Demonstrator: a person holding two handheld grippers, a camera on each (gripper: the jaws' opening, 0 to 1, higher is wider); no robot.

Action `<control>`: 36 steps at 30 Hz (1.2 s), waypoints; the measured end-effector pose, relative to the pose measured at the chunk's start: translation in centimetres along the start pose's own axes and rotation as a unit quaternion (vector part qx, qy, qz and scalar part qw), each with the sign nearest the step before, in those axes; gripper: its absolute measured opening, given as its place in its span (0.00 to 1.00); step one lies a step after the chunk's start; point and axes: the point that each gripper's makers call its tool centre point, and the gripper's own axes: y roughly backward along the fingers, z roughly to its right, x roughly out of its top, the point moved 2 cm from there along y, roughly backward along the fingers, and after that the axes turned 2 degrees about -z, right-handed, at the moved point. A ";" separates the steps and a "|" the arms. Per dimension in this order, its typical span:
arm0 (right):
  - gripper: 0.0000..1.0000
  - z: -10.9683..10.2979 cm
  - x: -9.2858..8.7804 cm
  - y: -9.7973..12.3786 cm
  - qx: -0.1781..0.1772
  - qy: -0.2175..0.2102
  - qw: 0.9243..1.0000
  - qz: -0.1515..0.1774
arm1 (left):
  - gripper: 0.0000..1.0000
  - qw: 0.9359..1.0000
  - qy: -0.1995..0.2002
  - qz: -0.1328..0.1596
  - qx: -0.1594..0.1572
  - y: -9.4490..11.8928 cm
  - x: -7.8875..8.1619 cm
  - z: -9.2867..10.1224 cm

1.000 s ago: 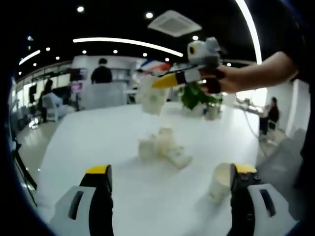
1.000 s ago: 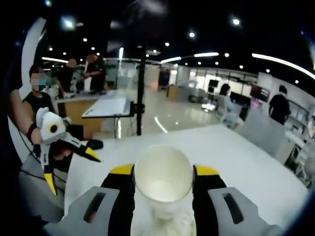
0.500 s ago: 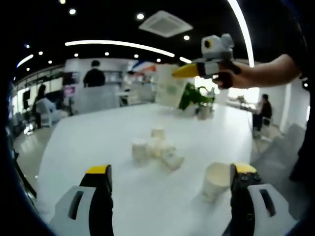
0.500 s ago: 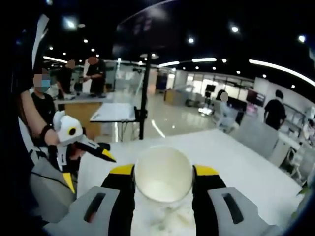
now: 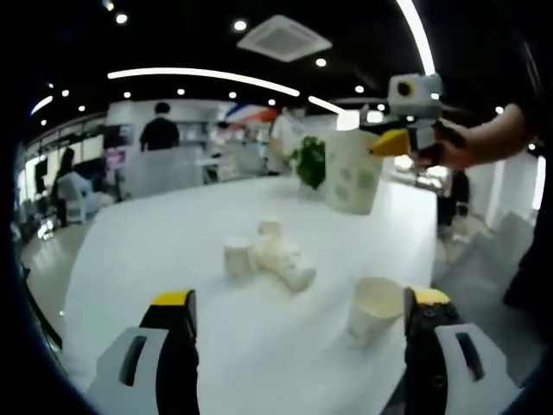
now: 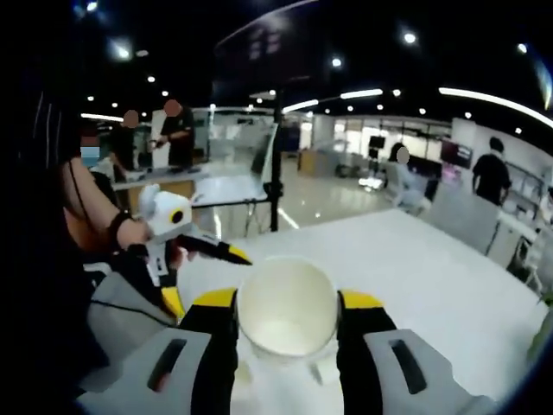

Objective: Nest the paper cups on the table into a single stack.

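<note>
since the earlier frame, the held paper cup (image 5: 352,173) has travelled from upper centre to the upper right of the left gripper view, well above the white table (image 5: 155,251). the right gripper (image 6: 287,316) is clenched on this cup, whose open mouth sits at lower centre of the right gripper view, between the yellow-tipped jaws. the left gripper (image 5: 298,324) is released, jaws wide apart at the bottom of its view. one single cup (image 5: 373,309) stands just beside its right jaw. a cluster of cups (image 5: 264,254) lies at mid-table, some tipped over. a green plant (image 5: 310,161) shows at the far edge.
</note>
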 end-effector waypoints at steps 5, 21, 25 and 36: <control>0.41 -2.0 -1.1 -0.2 0.009 -0.003 1.000 -0.004 | 0.98 1.000 -0.001 -0.004 -0.003 0.2 -0.2 0.4; 0.41 -5.7 -6.4 -1.9 0.018 -0.020 0.999 -0.023 | 0.98 1.000 0.001 -0.006 0.005 1.2 -0.9 0.3; 0.41 -5.6 -7.2 -2.2 0.011 -0.031 0.999 -0.023 | 0.98 1.000 0.004 -0.008 0.006 1.3 -1.1 0.4; 0.42 -6.7 -10.3 -3.5 0.011 -0.036 0.998 -0.043 | 0.98 1.000 0.010 -0.011 0.006 1.4 -1.5 0.5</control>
